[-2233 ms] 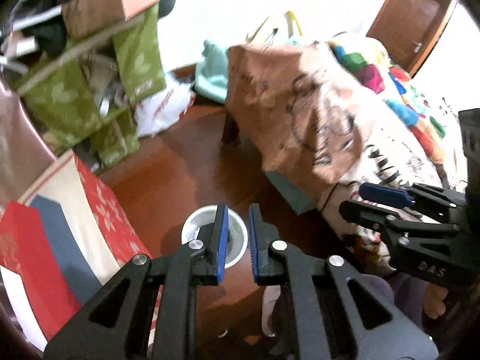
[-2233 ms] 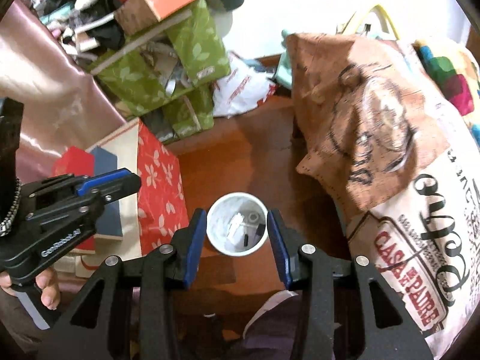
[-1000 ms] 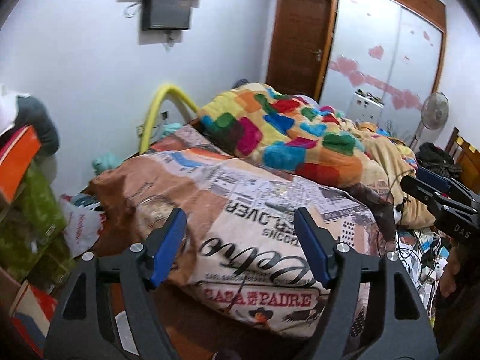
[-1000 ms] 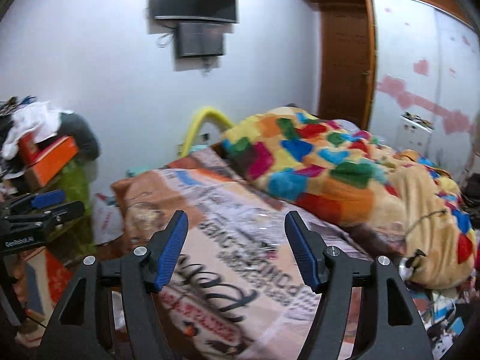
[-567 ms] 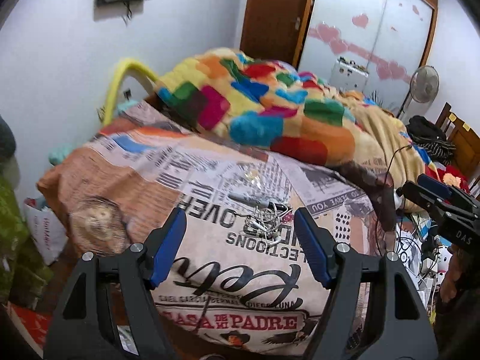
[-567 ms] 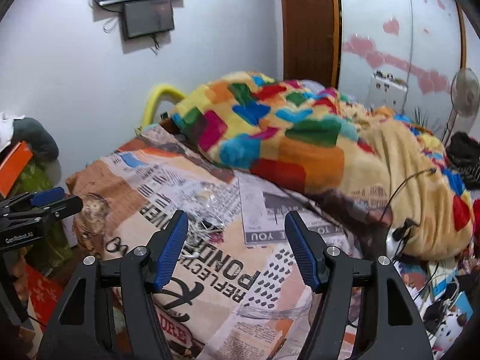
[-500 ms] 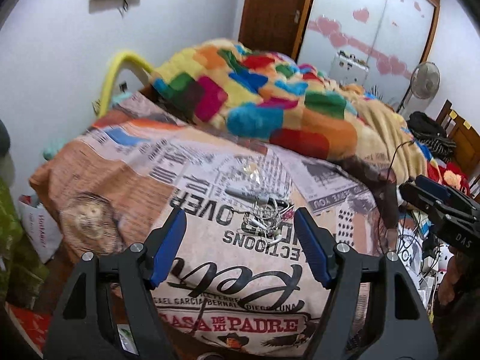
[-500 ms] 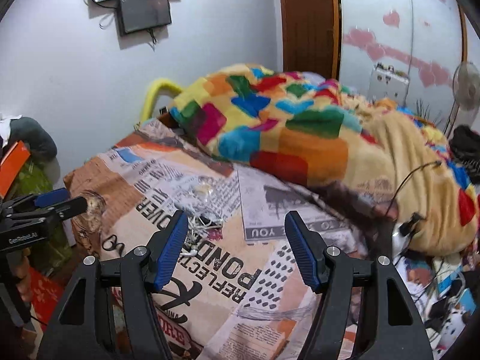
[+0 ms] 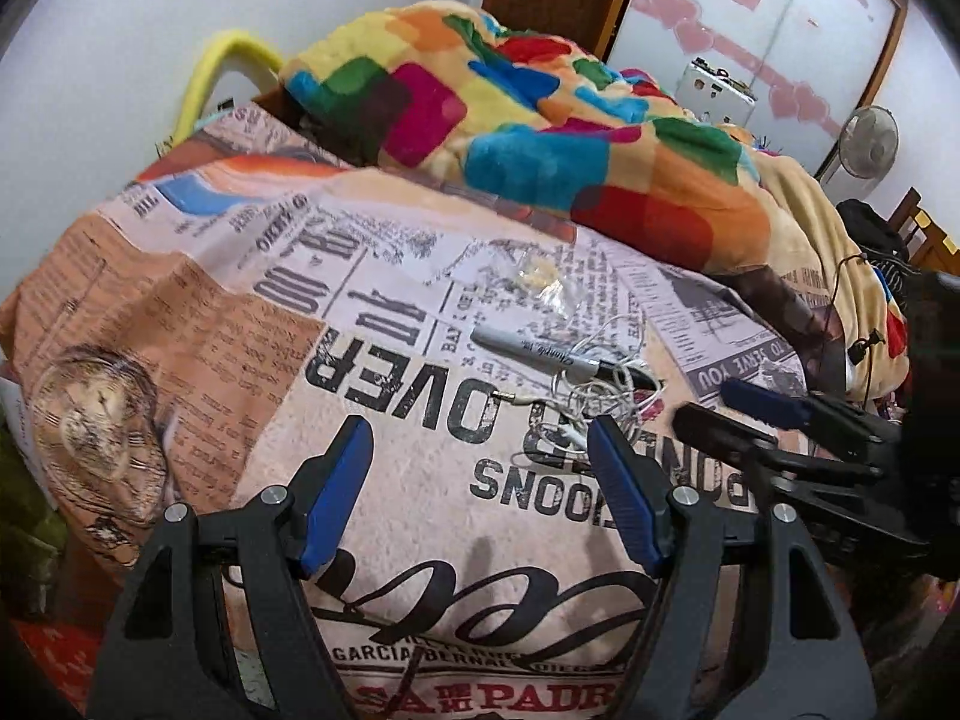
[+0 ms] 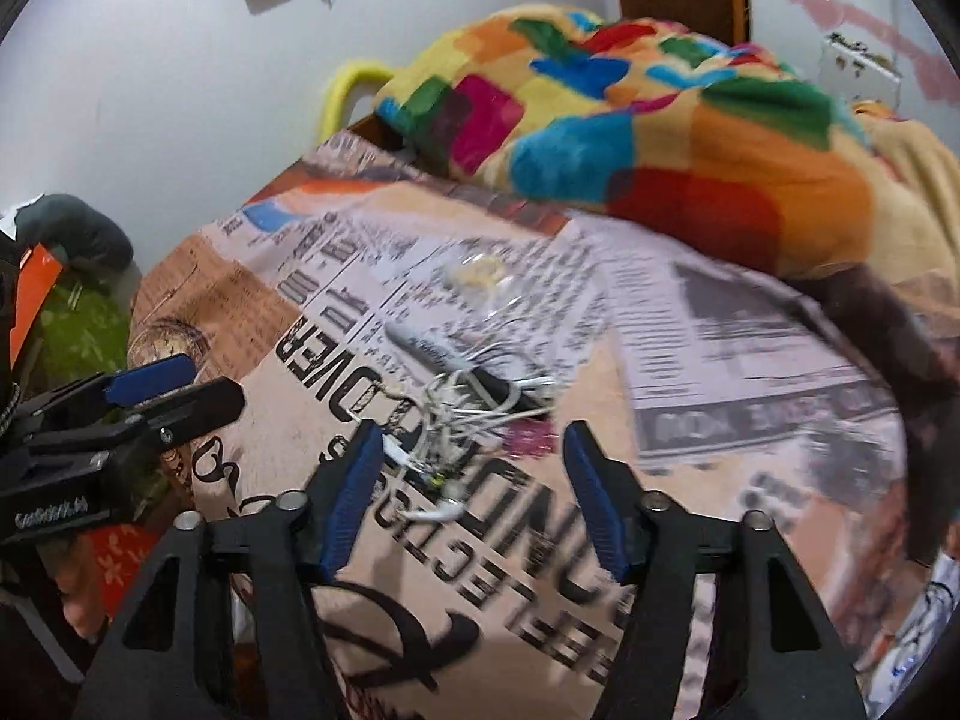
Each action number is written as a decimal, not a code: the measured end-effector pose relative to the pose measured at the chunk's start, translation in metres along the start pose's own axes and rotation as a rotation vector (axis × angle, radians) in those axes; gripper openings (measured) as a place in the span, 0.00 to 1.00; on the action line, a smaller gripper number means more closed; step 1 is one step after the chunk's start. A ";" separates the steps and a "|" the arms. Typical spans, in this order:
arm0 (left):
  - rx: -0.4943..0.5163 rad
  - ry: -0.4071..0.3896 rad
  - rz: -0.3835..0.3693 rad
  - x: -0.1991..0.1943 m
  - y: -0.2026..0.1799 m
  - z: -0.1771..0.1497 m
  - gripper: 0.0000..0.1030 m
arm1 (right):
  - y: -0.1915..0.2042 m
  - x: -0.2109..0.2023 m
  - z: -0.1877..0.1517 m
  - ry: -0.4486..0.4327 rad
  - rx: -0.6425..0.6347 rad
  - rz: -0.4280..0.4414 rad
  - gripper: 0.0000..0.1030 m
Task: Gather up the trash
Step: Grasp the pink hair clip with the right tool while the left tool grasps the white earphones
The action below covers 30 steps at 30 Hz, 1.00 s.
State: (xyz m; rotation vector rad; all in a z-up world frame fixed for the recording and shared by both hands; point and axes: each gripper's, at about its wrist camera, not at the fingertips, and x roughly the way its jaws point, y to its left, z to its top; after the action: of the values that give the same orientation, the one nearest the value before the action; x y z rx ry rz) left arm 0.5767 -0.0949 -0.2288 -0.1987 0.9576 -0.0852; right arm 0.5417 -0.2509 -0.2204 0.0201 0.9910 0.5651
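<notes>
Two grippers, yours: left gripper (image 9: 480, 492) open; right gripper (image 10: 471, 498) open though just narrowing, over white cable tangle (image 10: 462, 414), possibly earphones.

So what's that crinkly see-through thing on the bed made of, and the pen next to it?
The see-through wrapper looks like thin clear plastic film: it glints and the bedcover print shows through. The marker seems hard plastic, with a smooth grey printed barrel and a glossy black cap. Neither is certain from looks alone.
</notes>
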 end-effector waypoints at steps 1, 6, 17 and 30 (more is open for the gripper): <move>-0.002 0.006 -0.007 0.005 0.001 -0.001 0.70 | 0.000 0.007 0.001 0.007 0.003 0.000 0.43; 0.001 0.049 -0.066 0.026 -0.002 -0.002 0.61 | -0.016 0.014 -0.001 0.005 0.061 0.009 0.41; 0.036 0.092 -0.142 0.064 -0.027 -0.004 0.50 | -0.043 0.026 -0.012 0.064 0.014 -0.088 0.35; 0.040 0.097 -0.179 0.059 -0.023 -0.002 0.38 | -0.022 0.039 -0.015 0.005 -0.085 -0.163 0.20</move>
State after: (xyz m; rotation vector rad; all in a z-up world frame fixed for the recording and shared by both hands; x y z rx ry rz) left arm 0.6095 -0.1270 -0.2720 -0.2453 1.0321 -0.2805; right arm 0.5555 -0.2552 -0.2650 -0.1362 0.9626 0.4568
